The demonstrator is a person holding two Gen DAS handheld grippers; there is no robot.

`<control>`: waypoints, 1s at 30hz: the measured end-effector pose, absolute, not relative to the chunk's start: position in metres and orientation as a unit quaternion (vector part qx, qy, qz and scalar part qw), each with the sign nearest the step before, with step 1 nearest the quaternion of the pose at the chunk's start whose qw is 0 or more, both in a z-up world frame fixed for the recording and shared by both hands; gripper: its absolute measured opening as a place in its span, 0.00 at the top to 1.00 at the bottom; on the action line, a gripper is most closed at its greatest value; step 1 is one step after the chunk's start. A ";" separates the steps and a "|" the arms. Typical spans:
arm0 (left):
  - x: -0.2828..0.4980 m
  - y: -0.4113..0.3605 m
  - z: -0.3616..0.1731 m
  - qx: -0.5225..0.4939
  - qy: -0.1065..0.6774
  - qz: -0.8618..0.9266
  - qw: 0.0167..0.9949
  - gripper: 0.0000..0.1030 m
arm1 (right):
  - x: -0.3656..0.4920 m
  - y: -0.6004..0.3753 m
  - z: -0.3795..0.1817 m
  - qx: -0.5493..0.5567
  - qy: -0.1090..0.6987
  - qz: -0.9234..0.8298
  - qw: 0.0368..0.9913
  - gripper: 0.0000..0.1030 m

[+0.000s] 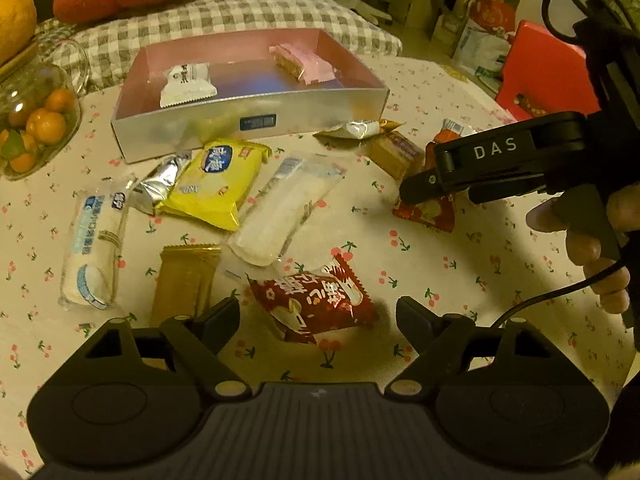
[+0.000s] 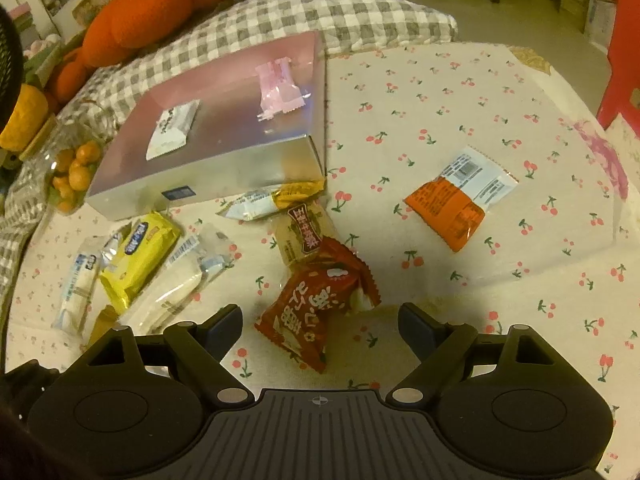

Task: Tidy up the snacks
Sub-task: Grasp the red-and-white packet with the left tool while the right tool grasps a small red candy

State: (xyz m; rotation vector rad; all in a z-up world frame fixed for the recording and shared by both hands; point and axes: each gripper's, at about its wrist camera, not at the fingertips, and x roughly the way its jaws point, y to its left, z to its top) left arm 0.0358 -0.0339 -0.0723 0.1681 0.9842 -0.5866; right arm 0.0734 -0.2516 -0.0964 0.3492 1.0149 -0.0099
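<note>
A silver box (image 1: 304, 114) with a pink inside holds a white packet (image 1: 186, 86) and a pink packet (image 1: 304, 62); it also shows in the right wrist view (image 2: 240, 176). Loose snacks lie in front of it on the cherry-print cloth. My left gripper (image 1: 318, 322) is open, its fingers on either side of a red packet (image 1: 316, 304). My right gripper (image 2: 320, 326) is open just above another red packet (image 2: 320, 312); it shows from the side in the left wrist view (image 1: 412, 192).
A yellow packet (image 1: 218, 180), two white clear-wrapped cakes (image 1: 94, 240) (image 1: 284, 208) and a gold packet (image 1: 186, 280) lie left. An orange-and-white packet (image 2: 460, 196) lies right. A glass jar of small oranges (image 1: 36, 120), a checked cushion (image 2: 320, 8) and a red stool (image 1: 548, 68) surround the table.
</note>
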 end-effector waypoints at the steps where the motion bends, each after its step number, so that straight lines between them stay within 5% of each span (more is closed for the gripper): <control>1: 0.036 -0.034 -0.073 0.078 0.466 -0.277 0.837 0.22 | 0.074 -0.250 -0.097 0.164 0.483 -0.004 0.860 0.16; 21: 0.032 -0.038 -0.075 0.065 0.454 -0.277 0.844 0.44 | 0.071 -0.242 -0.099 0.140 0.464 -0.011 0.875 0.18; 26: 0.032 -0.036 -0.074 0.056 0.453 -0.277 0.845 0.49 | 0.069 -0.241 -0.098 0.139 0.468 -0.011 0.873 0.31; 30: 0.033 -0.034 -0.072 0.050 0.453 -0.275 0.846 0.55 | 0.068 -0.242 -0.097 0.141 0.470 -0.010 0.871 0.54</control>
